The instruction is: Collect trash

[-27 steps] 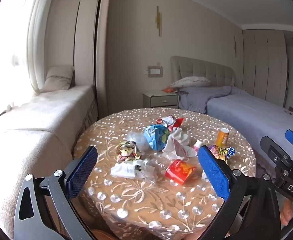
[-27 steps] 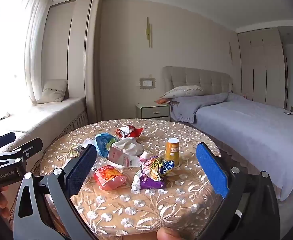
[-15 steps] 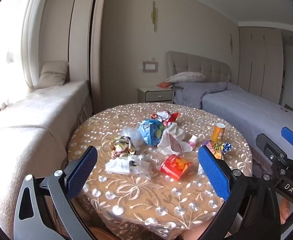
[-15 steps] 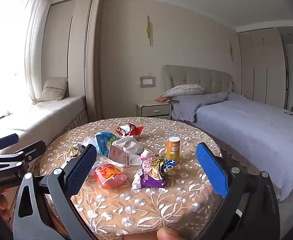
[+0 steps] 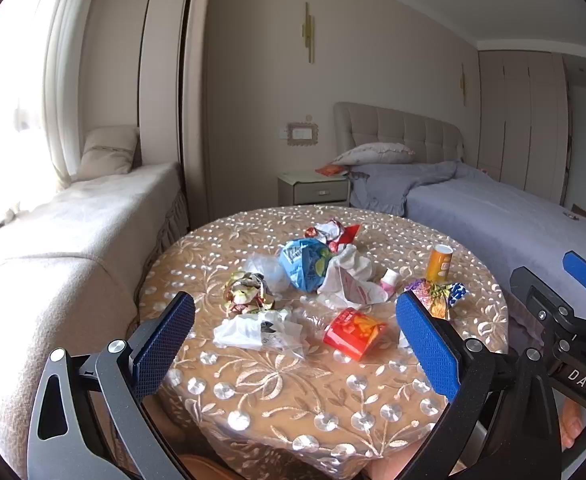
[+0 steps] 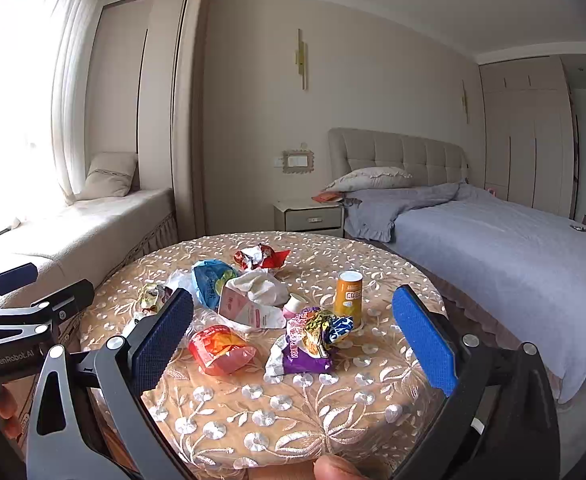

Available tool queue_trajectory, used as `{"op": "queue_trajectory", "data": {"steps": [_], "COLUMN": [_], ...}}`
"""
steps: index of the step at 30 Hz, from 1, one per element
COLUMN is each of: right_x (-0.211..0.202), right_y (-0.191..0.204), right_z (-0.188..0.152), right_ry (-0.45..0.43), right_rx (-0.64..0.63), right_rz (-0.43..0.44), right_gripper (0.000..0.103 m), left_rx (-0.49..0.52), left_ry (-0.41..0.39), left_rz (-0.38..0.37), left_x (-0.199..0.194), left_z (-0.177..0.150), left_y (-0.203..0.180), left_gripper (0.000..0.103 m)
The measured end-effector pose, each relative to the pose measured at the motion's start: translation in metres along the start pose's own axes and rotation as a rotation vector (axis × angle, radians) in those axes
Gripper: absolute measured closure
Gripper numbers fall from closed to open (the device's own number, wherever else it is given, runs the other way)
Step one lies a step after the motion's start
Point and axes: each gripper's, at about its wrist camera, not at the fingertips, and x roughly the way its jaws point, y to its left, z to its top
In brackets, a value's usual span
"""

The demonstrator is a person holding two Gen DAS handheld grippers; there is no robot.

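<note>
Left wrist view: left gripper (image 5: pixel 295 342) fingers spread wide, nothing between the pads, hovering above near edge of round worktop (image 5: pixel 293 400) with embroidered cloth. Landmark: orange can (image 5: pixel 439 263), upright on the worktop's right side. Trash pile sits left of the can: pink-capped small bottle (image 5: pixel 389 280) just beside it, white bag (image 5: pixel 349 280) next, blue chip bag (image 5: pixel 305 262) further left, red-white wrapper (image 5: pixel 333 234) behind that. Red snack pack (image 5: pixel 353 332) lies in front-left of the can, white crumpled plastic (image 5: pixel 257 330) and yellow-green wrapper (image 5: pixel 247 292) well left. Purple wrapper (image 5: pixel 433 294) directly in front of the can.

Right wrist view: right gripper (image 6: pixel 293 336) fingers also fully apart, empty. Orange can (image 6: pixel 349 294) upright; purple wrapper (image 6: pixel 313 344) just in front, red snack pack (image 6: pixel 219 350) front-left. Bed (image 6: pixel 493 248) well right of the can.
</note>
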Motion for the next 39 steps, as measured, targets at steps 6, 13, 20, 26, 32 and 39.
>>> {"op": "queue_trajectory", "data": {"steps": [6,13,20,26,32,39], "right_x": [0.0007,-0.0003,-0.0006,0.0001,-0.0025,-0.0028], "right_y": [0.0001,0.0002,0.0012,0.0007,-0.0025,0.0008], "right_z": [0.0008,0.0013,0.0003,0.0007,0.0015,0.0030], "right_ry": [-0.001,-0.005,-0.006,0.000,0.001,0.001], "right_rx": [-0.002,-0.003,-0.007,-0.004,-0.003,-0.008], "right_rz": [-0.001,-0.002,0.000,0.003,0.007,0.010], "right_gripper": [0.004,0.004,0.004,0.004,0.004,0.004], "left_rx": [0.010,0.011,0.011,0.009,0.008,0.007], "left_ry": [-0.004,-0.007,-0.008,-0.008,-0.010,-0.014], "left_rz": [0.010,0.008,0.010,0.010,0.007,0.007], "left_x": [-0.0012,-0.0026,-0.0031,-0.0058,-0.0039,-0.0069], "left_z": [0.0009,0.0011,-0.0001,0.0005,-0.0002,0.0003], "left_y": [-0.0018,-0.0029,-0.0040,-0.0043,-0.0033,-0.0016], "left_gripper": [0.005,0.005,0.005,0.005,0.005,0.005]}}
